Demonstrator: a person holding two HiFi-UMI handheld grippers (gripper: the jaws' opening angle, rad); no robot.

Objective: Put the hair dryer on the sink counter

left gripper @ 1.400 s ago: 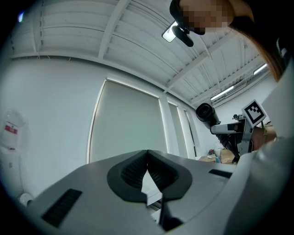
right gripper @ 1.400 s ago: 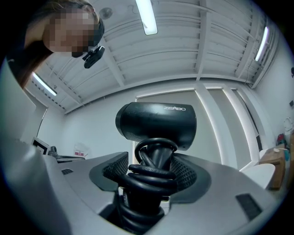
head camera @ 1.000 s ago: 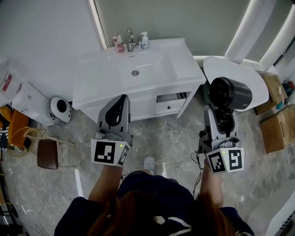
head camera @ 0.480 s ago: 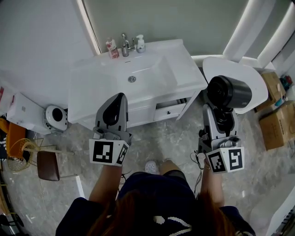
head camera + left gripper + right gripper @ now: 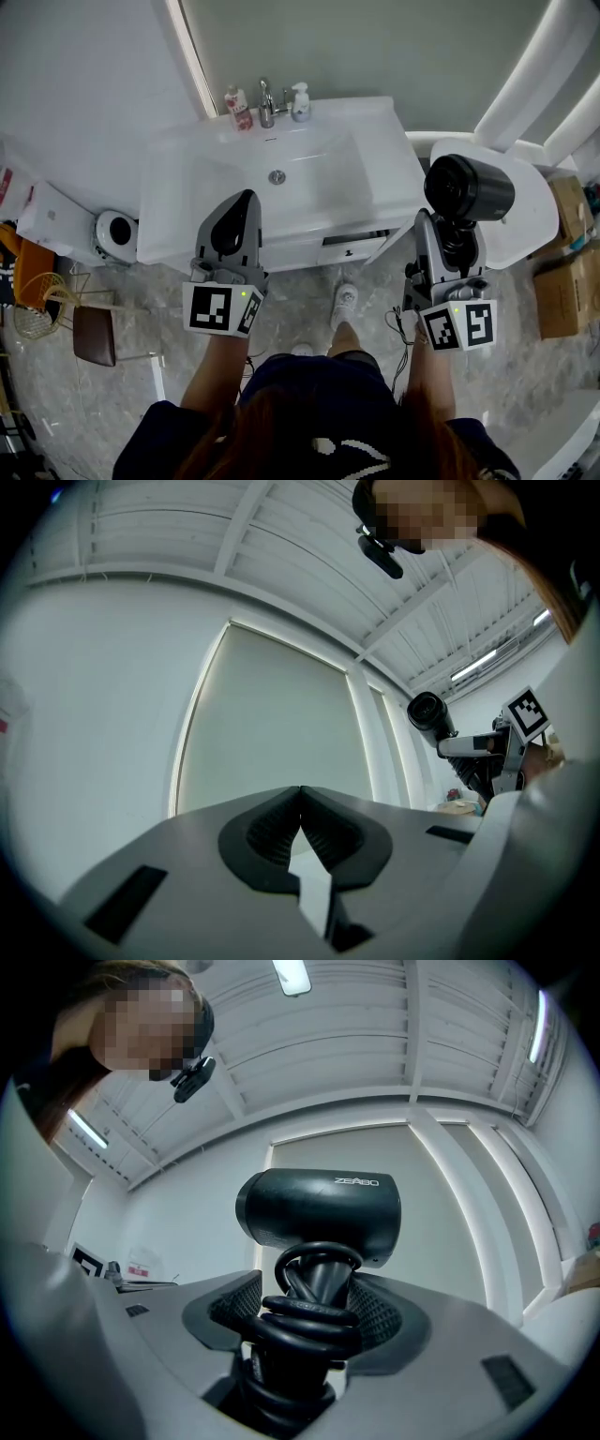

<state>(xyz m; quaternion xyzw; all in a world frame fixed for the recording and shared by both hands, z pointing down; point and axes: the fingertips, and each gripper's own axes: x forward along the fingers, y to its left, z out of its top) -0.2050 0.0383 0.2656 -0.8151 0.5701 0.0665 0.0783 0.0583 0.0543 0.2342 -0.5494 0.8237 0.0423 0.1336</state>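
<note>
The black hair dryer (image 5: 468, 187) stands upright in my right gripper (image 5: 448, 234), which is shut on its handle with the cord wound round it. In the right gripper view the dryer head (image 5: 319, 1206) rises above the jaws and the coiled cord fills the gap between them (image 5: 317, 1309). The dryer hangs right of the white sink counter (image 5: 398, 155), past its corner. My left gripper (image 5: 246, 199) is shut and holds nothing, with its tips over the counter's front edge. The left gripper view shows its tips touching (image 5: 300, 791) and the dryer (image 5: 427, 713) off to the right.
A faucet (image 5: 266, 101) and two bottles (image 5: 237, 105) (image 5: 300, 100) stand behind the basin (image 5: 277, 178). A drawer (image 5: 354, 246) under the counter is slightly open. A white tub rim (image 5: 530, 220) lies at right, with cardboard boxes (image 5: 562, 286) beyond. A round white device (image 5: 117, 230) and a brown stool (image 5: 94, 335) sit at left.
Both grippers have moved forward towards the vanity, which now lies closer under them. The person has stepped forward. The dryer stays gripped and the left gripper stays shut.
</note>
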